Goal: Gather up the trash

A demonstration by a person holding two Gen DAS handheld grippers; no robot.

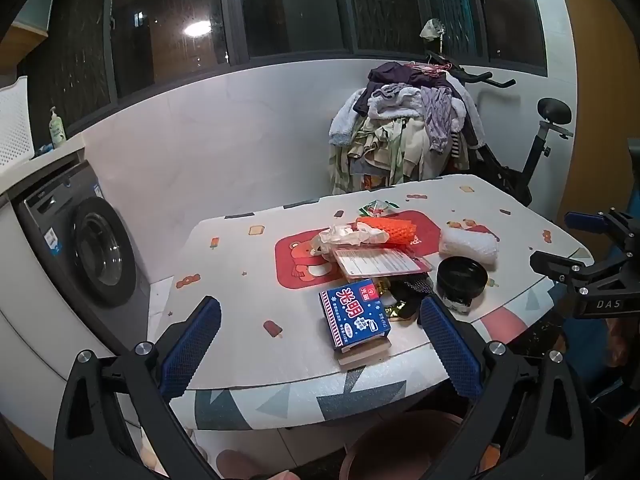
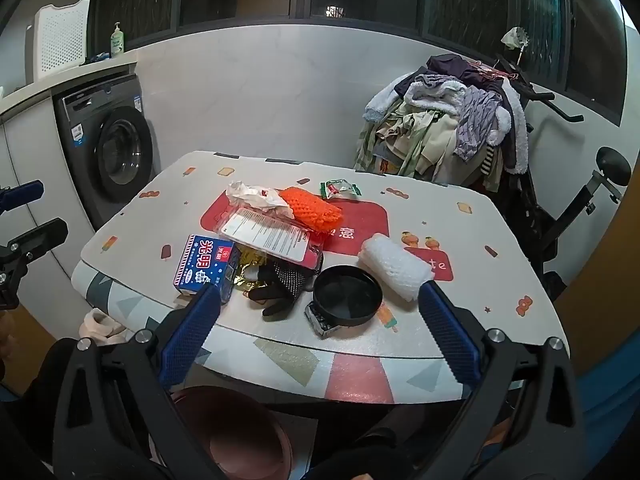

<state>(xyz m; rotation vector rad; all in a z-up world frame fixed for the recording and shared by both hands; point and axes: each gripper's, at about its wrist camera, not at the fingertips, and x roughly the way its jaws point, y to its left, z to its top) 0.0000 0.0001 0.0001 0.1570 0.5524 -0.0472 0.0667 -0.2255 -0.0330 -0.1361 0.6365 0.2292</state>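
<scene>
Trash lies heaped mid-table: a blue carton, a clear pack with a printed label, an orange foam net, crumpled white plastic, a white foam net, a black round lid, a black glove, gold foil and a green sachet. My left gripper is open and empty, at the table's near edge before the carton. My right gripper is open and empty, before the lid.
A brown bin stands on the floor under the table's near edge. A washing machine is at the left. A clothes pile on an exercise bike is behind the table.
</scene>
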